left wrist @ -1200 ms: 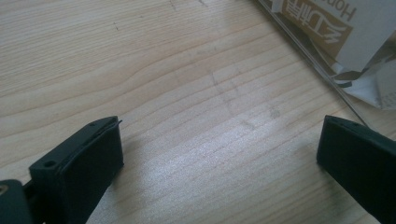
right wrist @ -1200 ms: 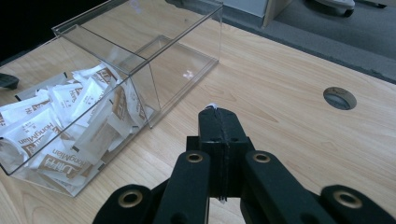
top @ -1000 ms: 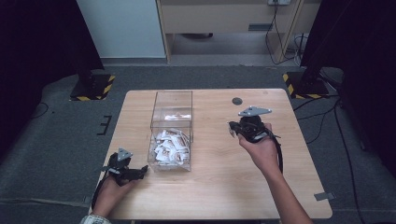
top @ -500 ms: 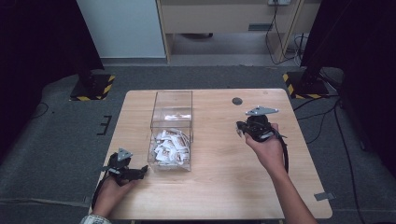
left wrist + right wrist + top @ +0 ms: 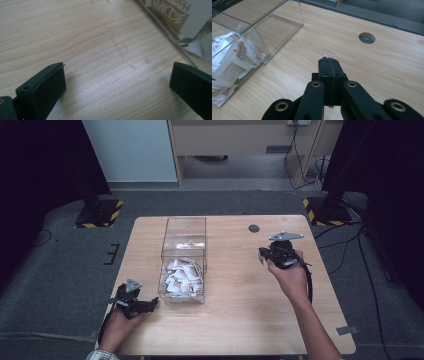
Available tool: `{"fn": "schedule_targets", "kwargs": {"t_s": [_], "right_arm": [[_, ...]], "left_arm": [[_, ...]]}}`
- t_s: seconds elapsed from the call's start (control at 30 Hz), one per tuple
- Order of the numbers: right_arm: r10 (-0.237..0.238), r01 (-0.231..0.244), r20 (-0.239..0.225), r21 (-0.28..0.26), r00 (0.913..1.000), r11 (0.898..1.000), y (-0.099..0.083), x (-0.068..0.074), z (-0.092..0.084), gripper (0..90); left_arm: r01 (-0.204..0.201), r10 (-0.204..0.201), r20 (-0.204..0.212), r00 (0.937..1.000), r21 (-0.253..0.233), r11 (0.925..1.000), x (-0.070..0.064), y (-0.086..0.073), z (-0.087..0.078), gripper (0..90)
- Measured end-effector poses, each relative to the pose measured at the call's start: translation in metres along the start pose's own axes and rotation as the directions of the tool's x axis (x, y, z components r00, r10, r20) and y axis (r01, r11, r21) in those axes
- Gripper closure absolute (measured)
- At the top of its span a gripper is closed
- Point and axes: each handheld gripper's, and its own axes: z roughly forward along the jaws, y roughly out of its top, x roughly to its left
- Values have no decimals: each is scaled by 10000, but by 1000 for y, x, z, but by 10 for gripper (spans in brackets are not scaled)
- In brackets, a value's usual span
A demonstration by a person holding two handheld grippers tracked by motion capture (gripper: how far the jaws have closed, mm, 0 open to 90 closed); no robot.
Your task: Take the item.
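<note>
The left tool (image 5: 150, 304) rests low on the bench (image 5: 235, 320) at the near corner of the clear box (image 5: 184, 262), jaws spread wide with only bare wood between them; from there it looks parked, probably waiting its turn. In the left gripper view the box's wall (image 5: 172, 30) runs just beyond one jaw, and a printed sachet (image 5: 172, 11) presses against the inside of it, its lettering cut off by the frame edge.

The box is split in two. The near half holds a loose heap of small white-and-tan sachets (image 5: 181, 277); the half behind it appears empty, which suggests the packets are being moved between the box and the bench.

To the right of the box, well apart from it, the right tool (image 5: 262, 254) hangs above the bench with its jaws pressed together. In the right gripper view a tiny white sliver (image 5: 325, 56) peeks out at the tips of the right tool (image 5: 329, 60); it may be the edge of one sachet pinched there, but too little shows to be sure. Behind that tool lies a round hole in the bench (image 5: 254, 228).
</note>
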Motion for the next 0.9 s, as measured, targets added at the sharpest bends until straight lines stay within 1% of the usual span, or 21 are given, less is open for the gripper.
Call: {"fn": "schedule_targets", "kwargs": {"t_s": [0.07, 0.17, 0.2, 0.23, 0.3, 0.33, 0.5, 0.57, 0.6, 0.7, 0.8, 0.9], "right_arm": [[68, -69, 144, 67, 9999, 10000, -1, -6, 2, 900], [148, -150, 206, 91, 9997, 9998, -2, -9, 5, 900], [281, -283, 208, 103, 9994, 9995, -4, -12, 9, 900], [276, -279, 237, 116, 9993, 9995, -4, -13, 11, 900], [288, -292, 257, 154, 9993, 9995, -5, -14, 13, 900], [364, -369, 250, 200, 9990, 9991, -6, -14, 17, 900], [352, -356, 241, 199, 9991, 9992, -6, -16, 22, 900], [429, -436, 328, 209, 9985, 9988, -7, -20, 28, 900], [429, -436, 328, 209, 9985, 9988, -7, -20, 28, 900], [496, -504, 290, 279, 9983, 9983, -9, -22, 36, 900], [438, -447, 282, 330, 9986, 9985, -10, -22, 40, 900], [474, -486, 309, 376, 9984, 9981, -12, -23, 42, 900]], "left_arm": [[-1, 1, 1, 10000, 0, 10000, 0, 0, 0, 0], [-2, 2, 0, 10000, -1, 10000, 0, 0, 0, 0], [0, 0, -1, 10000, -3, 10000, 0, 0, 0, 0], [-1, 1, -1, 10000, -2, 10000, 0, 0, 0, 0], [-1, 1, 0, 10000, -1, 10000, 0, 0, 0, 0], [0, 0, 0, 10000, -1, 10000, 0, 0, 0, 0], [-1, 1, -1, 10000, -3, 10000, 0, 0, 0, 0], [2, -2, -1, 10000, -4, 10000, 0, 0, 0, 0], [2, -2, -1, 10000, -4, 10000, 0, 0, 0, 0], [0, 0, 1, 10000, -3, 10000, 0, 0, 0, 0], [-1, 1, 1, 10000, -1, 10000, 0, 0, 0, 0], [-1, 1, 0, 10000, -2, 10000, 0, 0, 0, 0]]}}
